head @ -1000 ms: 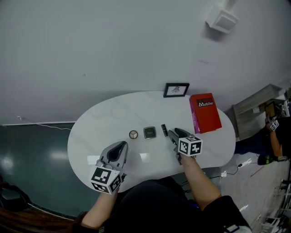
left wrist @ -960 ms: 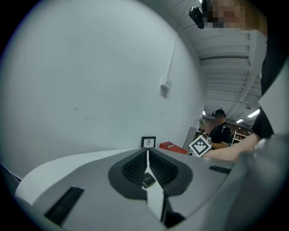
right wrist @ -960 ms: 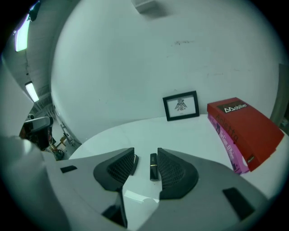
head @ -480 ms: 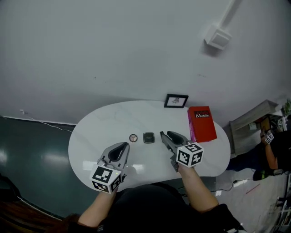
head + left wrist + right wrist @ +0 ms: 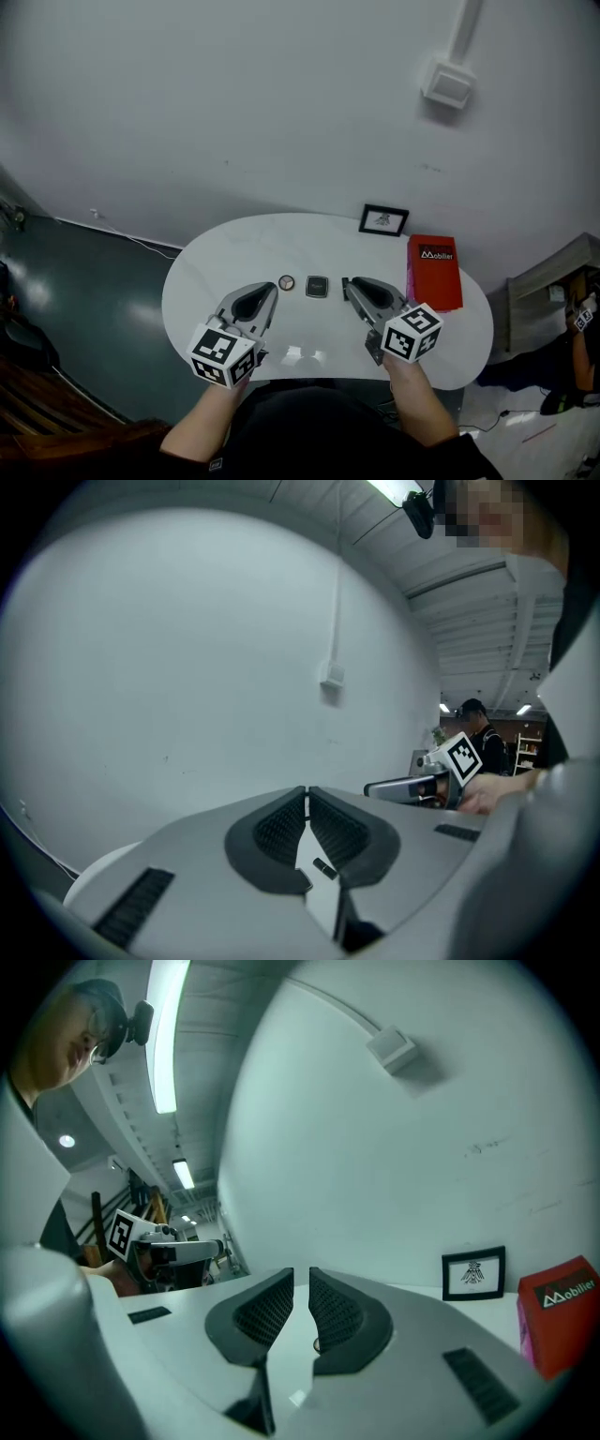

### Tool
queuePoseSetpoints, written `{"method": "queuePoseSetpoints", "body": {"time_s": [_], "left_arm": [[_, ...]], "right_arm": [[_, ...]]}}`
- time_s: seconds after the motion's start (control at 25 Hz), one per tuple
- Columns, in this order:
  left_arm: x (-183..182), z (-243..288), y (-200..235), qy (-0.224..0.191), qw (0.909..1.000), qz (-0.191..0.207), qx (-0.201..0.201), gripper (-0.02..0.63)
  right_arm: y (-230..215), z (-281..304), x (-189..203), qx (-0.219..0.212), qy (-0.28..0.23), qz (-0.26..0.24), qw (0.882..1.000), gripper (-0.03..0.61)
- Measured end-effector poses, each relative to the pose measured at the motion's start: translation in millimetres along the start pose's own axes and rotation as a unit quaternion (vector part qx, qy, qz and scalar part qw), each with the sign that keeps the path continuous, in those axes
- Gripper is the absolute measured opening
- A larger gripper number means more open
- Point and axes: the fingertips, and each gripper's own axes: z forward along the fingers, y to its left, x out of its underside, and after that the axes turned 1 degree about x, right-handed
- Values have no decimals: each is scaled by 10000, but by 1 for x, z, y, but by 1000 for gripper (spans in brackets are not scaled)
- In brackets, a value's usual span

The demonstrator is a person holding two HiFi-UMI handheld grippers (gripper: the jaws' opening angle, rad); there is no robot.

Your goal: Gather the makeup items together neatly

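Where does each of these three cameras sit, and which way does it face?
Head view: head-mounted, steeply down at the table; forearms, left gripper, right gripper show.
Left gripper view: on that gripper, along its shut jaws toward the wall; right gripper at right.
Right gripper view: on that gripper, along its empty jaws, which have just been closing; left gripper at left.
Head and right gripper views share the red box and framed picture.

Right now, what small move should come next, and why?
Probably just pull back: the round compact and square compact already sit side by side, the left gripper is shut and empty, and the right gripper, jaws just closing, holds nothing.
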Motion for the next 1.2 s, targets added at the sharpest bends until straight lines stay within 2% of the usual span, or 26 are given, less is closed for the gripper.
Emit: {"method": "queuePoseSetpoints", "body": {"time_s": [0.16,0.24,0.32,0.44,0.56,0.64,0.76,0.96,1.2], "left_arm": [[-21,1,-21,-213,9996,-72,-162,23],[-33,-4,-21,-326,9989,-7,-349,25],[-44,-11,-16,-443,9974,148,-547,24],[-55,-16,-6,-536,9962,248,-648,24],[-66,-13,0,-556,9972,193,-455,25],[-70,-10,3,-446,9975,398,-370,24],[-79,-12,14,-444,9967,555,-390,25],[-88,-32,41,-550,9927,825,-682,24],[-70,-40,57,-512,9953,520,-639,25]], "right_arm": [[22,-15,-12,-596,-207,-120,9979,49],[32,-22,-24,-893,-378,-187,9951,44],[38,-30,-41,-1004,-625,-309,9925,41],[44,-42,-64,-782,-838,-876,9895,38],[50,-44,-92,-584,-1029,-1346,9838,38],[51,-36,-108,-420,-1131,-1482,9816,35],[58,-16,-128,-226,-1307,-1483,9800,35],[80,11,-125,-381,-1430,-1141,9824,35],[80,19,-98,-285,-1199,-886,9884,34]]}}
